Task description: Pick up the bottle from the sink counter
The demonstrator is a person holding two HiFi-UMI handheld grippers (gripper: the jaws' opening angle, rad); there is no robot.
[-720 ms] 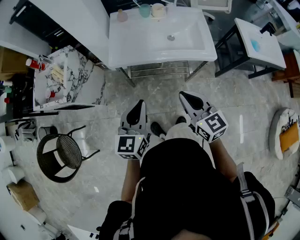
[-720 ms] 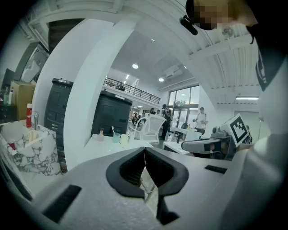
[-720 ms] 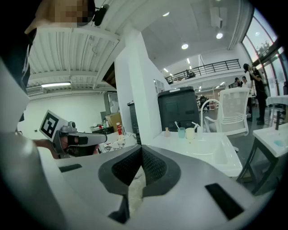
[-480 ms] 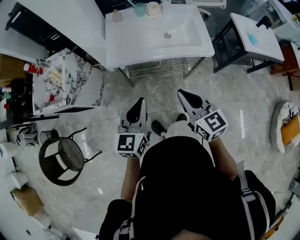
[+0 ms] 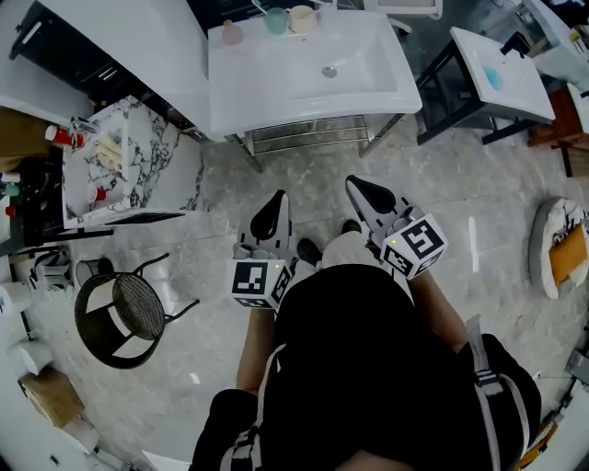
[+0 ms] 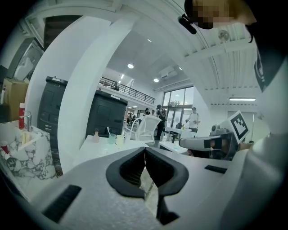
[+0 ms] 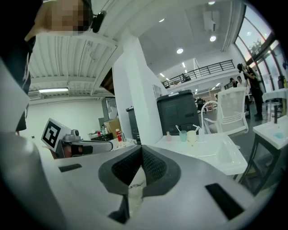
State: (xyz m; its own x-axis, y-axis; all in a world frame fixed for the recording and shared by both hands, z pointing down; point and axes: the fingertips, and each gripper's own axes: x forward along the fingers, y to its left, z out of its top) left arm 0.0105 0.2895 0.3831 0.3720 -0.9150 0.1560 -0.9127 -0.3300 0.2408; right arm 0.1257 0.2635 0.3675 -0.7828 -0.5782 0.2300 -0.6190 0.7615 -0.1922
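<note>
The small pinkish bottle (image 5: 232, 32) stands at the back left of the white sink counter (image 5: 276, 87), beside a teal cup (image 5: 276, 18) and a cream cup (image 5: 302, 17). Both grippers hang side by side over the floor, well short of the counter. My left gripper (image 5: 270, 213) is shut and empty, as is my right gripper (image 5: 368, 191). From the left gripper (image 6: 145, 150) the bottle (image 6: 96, 136) shows far off to the left. From the right gripper (image 7: 142, 150) the bottle (image 7: 168, 134) shows far off, right of the jaws.
A marble-topped table (image 5: 175, 161) with red-capped items stands left of the sink. A black round stool (image 5: 124, 308) is at lower left. A second white stand (image 5: 502, 74) on a dark frame is at the right, and a cushion (image 5: 557, 253) lies on the floor. People stand far off (image 6: 194, 120).
The sink counter sits slightly higher and further left in the head view than before. Both grippers stay shut and side by side, having edged a little forward.
</note>
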